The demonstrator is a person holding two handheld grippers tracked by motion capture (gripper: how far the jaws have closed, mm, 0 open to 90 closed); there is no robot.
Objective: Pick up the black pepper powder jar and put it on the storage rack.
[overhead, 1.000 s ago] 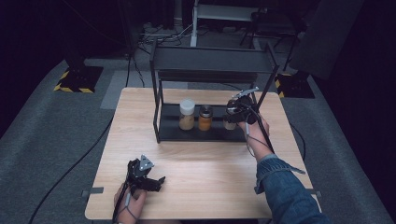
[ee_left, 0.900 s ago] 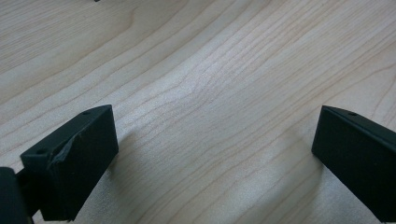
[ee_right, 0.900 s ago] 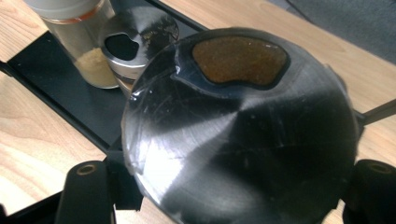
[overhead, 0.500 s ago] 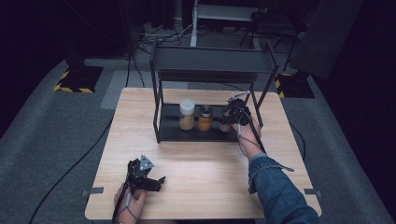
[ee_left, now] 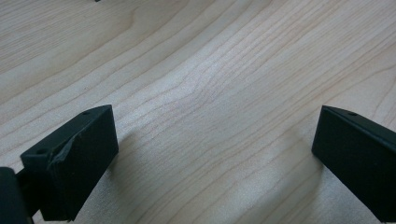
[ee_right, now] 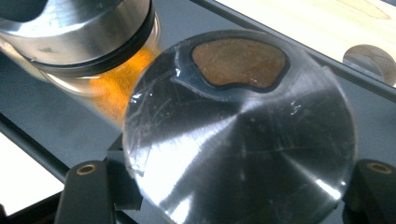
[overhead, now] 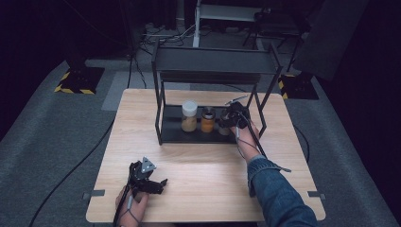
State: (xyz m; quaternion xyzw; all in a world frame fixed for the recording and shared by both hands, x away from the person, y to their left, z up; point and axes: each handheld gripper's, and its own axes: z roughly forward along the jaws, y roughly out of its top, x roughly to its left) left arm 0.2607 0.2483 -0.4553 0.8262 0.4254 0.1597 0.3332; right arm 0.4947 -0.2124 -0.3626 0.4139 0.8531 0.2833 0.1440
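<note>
High view: the right tool [overhead: 230,119] reaches into the black rack [overhead: 168,113] on the tabletop [overhead: 208,179], clenched on a spice jar [overhead: 223,126] beside the orange jar [overhead: 207,120]. Left gripper view: the left tool [ee_left: 210,154] rests released. Right gripper view: the spice jar's steel lid [ee_right: 243,135] sits between the jaws.

- Spice jar [ee_right: 240,135] in right gripper [overhead: 230,118]: body hidden under its metal lid in the right gripper view; mostly covered by the gripper in the high view.
- Orange spice jar [ee_right: 88,37]: cut off by the top edge, blurred.
- Jar labels too small to read from above.
- Left gripper [ee_left: 210,158]: both jaws cut off by the frame edges.
- Rack [overhead: 215,66] top shelf hides what's behind it.
</note>
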